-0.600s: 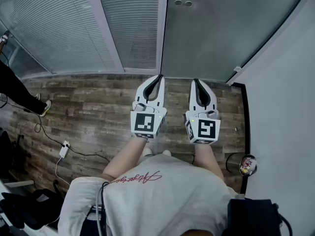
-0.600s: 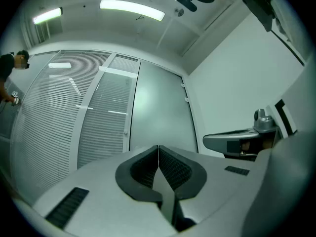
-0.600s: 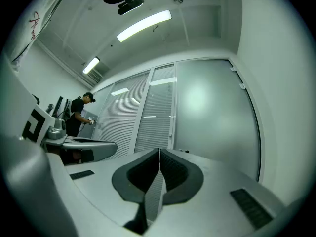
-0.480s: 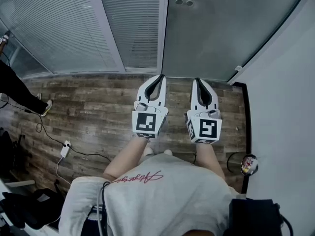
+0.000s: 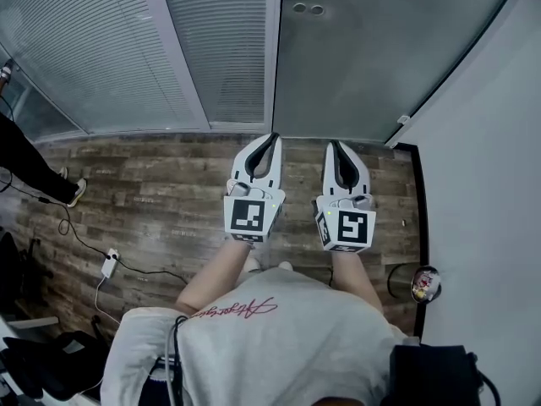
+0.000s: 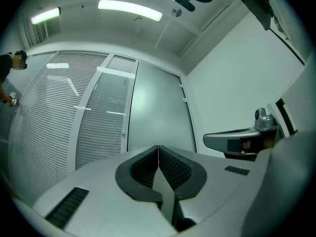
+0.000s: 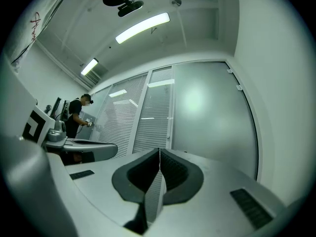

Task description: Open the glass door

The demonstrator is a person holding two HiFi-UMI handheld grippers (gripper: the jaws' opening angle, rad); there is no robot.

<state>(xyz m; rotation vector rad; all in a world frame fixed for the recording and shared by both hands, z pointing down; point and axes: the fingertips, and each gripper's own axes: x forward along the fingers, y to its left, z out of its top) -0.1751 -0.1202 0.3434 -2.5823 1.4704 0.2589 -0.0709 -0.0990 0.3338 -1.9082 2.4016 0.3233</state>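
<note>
A frosted glass door (image 5: 372,49) (image 6: 158,117) (image 7: 212,117) stands closed ahead, with two round fittings (image 5: 307,9) near its left edge. My left gripper (image 5: 275,135) (image 6: 158,147) points at the seam between the door and the blinds, shut and empty. Beside it my right gripper (image 5: 332,142) (image 7: 159,150) points at the door, also shut with nothing in it. Both stop short of the door, side by side.
Glass panels with slatted blinds (image 5: 127,49) fill the wall left of the door. A white wall (image 5: 482,159) rises on the right. A small round bin (image 5: 423,284) stands on the wooden floor (image 5: 144,201). Cables and a power adapter (image 5: 109,265) lie left. A person (image 7: 76,115) stands further left.
Both grippers and the view have shifted slightly toward the door. The jaws stay shut.
</note>
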